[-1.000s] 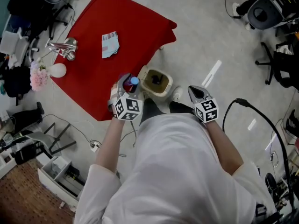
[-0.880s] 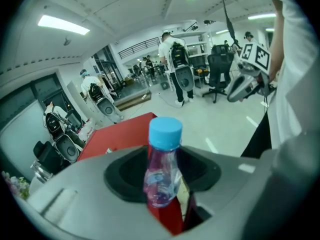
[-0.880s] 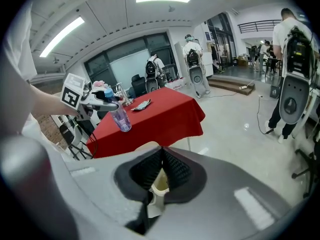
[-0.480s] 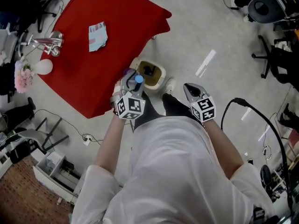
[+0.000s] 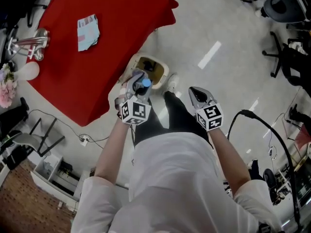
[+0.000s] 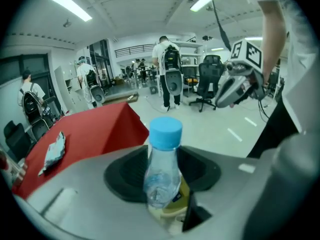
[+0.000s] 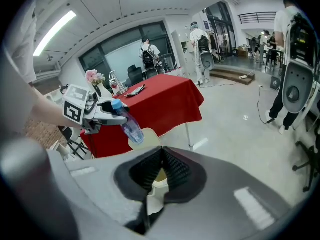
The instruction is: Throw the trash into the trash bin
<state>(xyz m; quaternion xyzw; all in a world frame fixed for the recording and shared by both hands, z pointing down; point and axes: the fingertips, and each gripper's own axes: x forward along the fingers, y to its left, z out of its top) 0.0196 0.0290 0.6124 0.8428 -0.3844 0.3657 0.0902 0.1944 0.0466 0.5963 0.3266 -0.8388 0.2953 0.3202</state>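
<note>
My left gripper (image 5: 138, 81) is shut on a clear plastic bottle (image 6: 162, 171) with a blue cap (image 5: 145, 83). It holds the bottle just in front of the cream trash bin (image 5: 151, 69), which stands on the floor by the corner of the red table (image 5: 112, 13). In the left gripper view the bin's yellowish inside (image 6: 176, 211) shows under the bottle. My right gripper (image 5: 197, 93) hangs to the right of the bin, its jaws shut with nothing between them. A crumpled packet (image 5: 88, 31) lies on the table.
The person's dark legs and a shoe (image 5: 171, 83) are beside the bin. A black cable (image 5: 272, 140) loops over the floor on the right. Office chairs (image 5: 284, 6) stand at the far right. A metal object (image 5: 26, 45) and flowers (image 5: 6, 89) are at the table's left.
Both grippers have sunk lower. The left one has carried the bottle from over the table's edge to the near rim of the bin. The right stays shut.
</note>
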